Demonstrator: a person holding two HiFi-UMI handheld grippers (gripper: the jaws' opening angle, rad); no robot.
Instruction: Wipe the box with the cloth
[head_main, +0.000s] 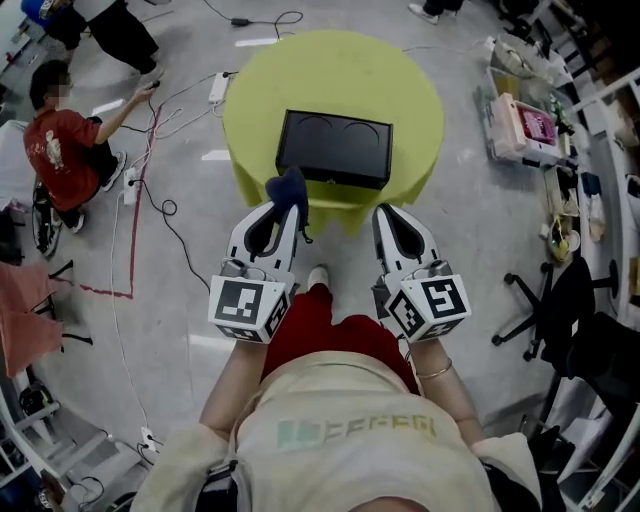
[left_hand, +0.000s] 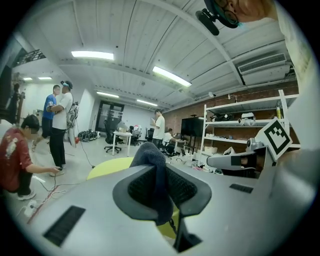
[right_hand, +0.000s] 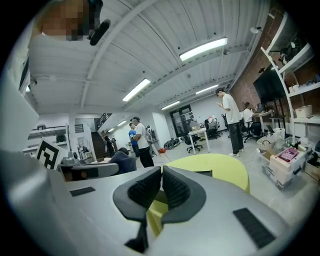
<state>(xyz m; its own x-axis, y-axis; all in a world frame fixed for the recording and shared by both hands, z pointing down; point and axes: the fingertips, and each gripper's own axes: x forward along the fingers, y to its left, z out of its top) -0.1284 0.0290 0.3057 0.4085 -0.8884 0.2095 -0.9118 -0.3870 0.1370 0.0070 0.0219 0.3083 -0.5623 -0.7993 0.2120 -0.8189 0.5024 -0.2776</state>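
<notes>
While the cloth (head_main: 289, 188) is pinched between the pads of the left gripper (head_main: 284, 208), a dark blue wad stands up past the tips and a tail hangs below. I judge this leaves a soft face forward for wiping. The right gripper (head_main: 388, 215) has its jaws drawn together on nothing and is free, presumably to steady the box (head_main: 334, 148) if required. That box is black and lies flat near the middle of the round yellow-green table (head_main: 330, 70), apart from both grippers. The grippers are held side by side at the table's front edge, on the person's side of the box. Cloth and box are not in contact, so wiping is judged not begun. As to limits of view, the box's far and side walls are out of sight. The left gripper view shows no box at all, since cloth and jaws cover it. The right gripper view gives only a dark sliver above the tabletop. How much cloth hangs free cannot be told.
</notes>
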